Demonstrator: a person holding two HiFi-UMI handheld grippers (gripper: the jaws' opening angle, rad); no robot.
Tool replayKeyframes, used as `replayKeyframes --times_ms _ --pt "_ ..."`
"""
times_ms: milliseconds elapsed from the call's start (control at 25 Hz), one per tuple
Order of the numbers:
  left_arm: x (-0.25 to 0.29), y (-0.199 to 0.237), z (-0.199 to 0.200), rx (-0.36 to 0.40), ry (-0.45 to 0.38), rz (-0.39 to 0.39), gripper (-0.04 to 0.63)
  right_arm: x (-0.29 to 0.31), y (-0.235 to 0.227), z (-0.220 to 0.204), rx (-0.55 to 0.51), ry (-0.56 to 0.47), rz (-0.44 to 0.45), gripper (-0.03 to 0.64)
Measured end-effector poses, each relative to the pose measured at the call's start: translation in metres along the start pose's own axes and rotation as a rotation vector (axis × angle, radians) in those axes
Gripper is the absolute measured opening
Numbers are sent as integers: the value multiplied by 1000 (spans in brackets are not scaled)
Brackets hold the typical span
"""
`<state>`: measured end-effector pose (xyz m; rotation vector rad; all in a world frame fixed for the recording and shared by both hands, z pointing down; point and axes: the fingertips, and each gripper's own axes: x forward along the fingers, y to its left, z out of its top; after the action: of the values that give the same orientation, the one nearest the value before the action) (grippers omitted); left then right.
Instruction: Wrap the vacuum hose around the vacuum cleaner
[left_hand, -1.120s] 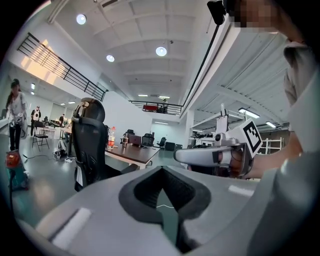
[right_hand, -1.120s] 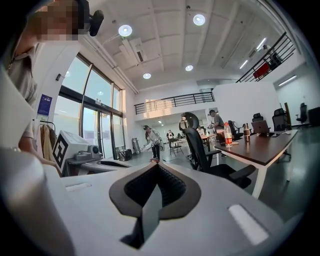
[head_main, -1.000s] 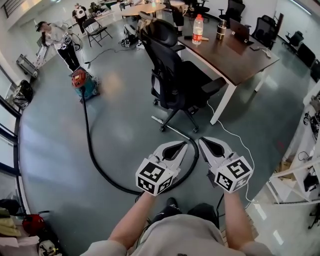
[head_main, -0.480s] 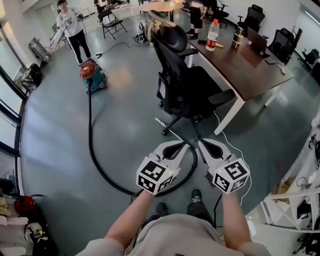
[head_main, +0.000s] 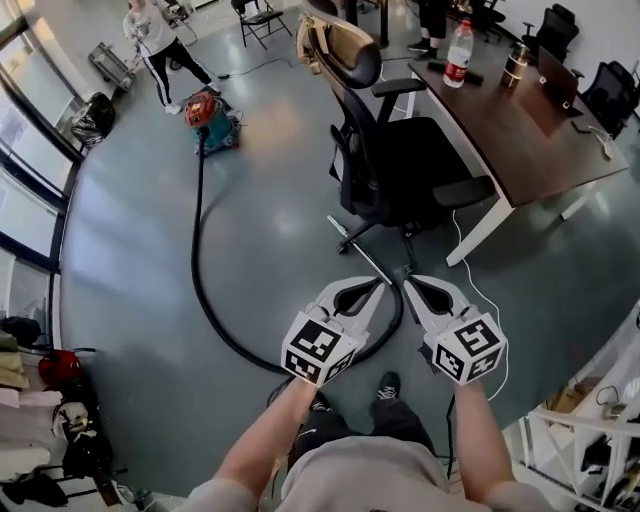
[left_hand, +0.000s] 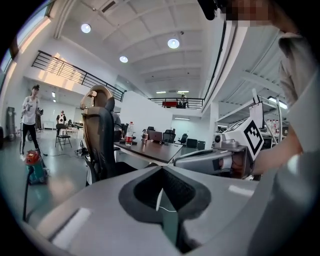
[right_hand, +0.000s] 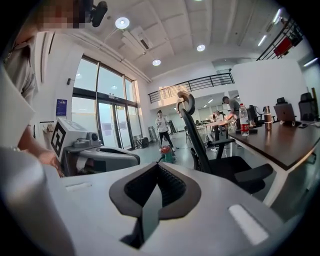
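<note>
At the lower centre of the head view, the left gripper and the right gripper are held side by side. The jaws of each are closed together, with nothing between them. The black vacuum hose is laid on the grey floor, curving from beside the gripper tips leftward and up to the vacuum cleaner at upper left. Farther off, a black office chair, a brown desk and a standing person are seen.

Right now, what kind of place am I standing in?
Likely an open-plan office or workshop: a long dark desk with a laptop and water bottle, a black swivel chair, and a railed mezzanine.
</note>
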<state>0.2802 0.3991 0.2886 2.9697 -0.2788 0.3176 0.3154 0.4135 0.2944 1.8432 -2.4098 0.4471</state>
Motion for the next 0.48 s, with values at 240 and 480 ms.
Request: replayKeyframes --times_ms 240,480 --pt "42 27 -79 -39 95 10 3 32 -49 -78 48 106 6 23" --pt "89 59 -217 -92 220 -8 3 59 -106 -215 141 227 -37 42"
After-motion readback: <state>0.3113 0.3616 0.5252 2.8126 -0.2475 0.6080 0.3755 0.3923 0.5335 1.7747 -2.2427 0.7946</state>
